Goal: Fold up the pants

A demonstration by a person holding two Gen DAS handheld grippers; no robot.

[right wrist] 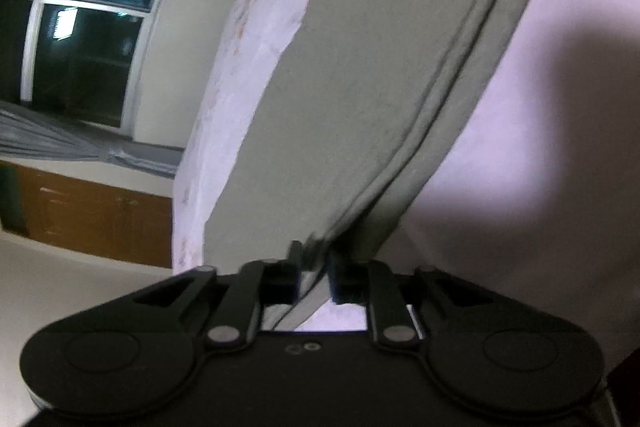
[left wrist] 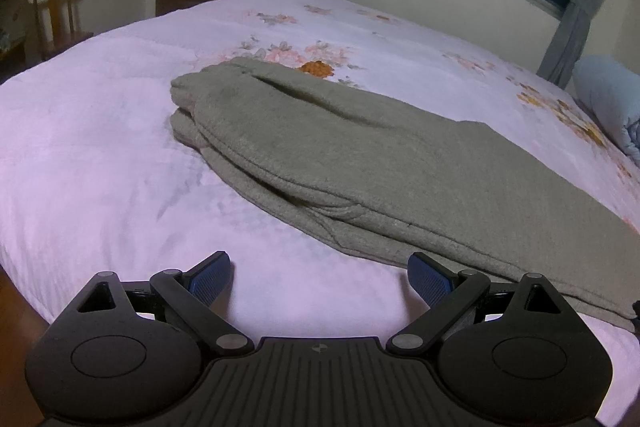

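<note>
In the left wrist view our left gripper [left wrist: 320, 277] stands wide apart at the bottom, holding nothing, with bare sheet [left wrist: 100, 147] to its left. The grey pants [left wrist: 360, 163] lie across the centre, their right end cut off by the frame. In the blurred right wrist view our right gripper [right wrist: 314, 277] pinches the pants' edge [right wrist: 316, 255] at lower centre.

My left black two-finger gripper [left wrist: 319, 277] hovers with its blue-padded fingers [left wrist: 210, 277] spread wide, nothing between them. My right black two-finger gripper [right wrist: 314, 277] is rolled sideways, its fingers [right wrist: 286, 273] drawn close and pinching the edge of the grey-green fleece pants [right wrist: 352, 87].
</note>
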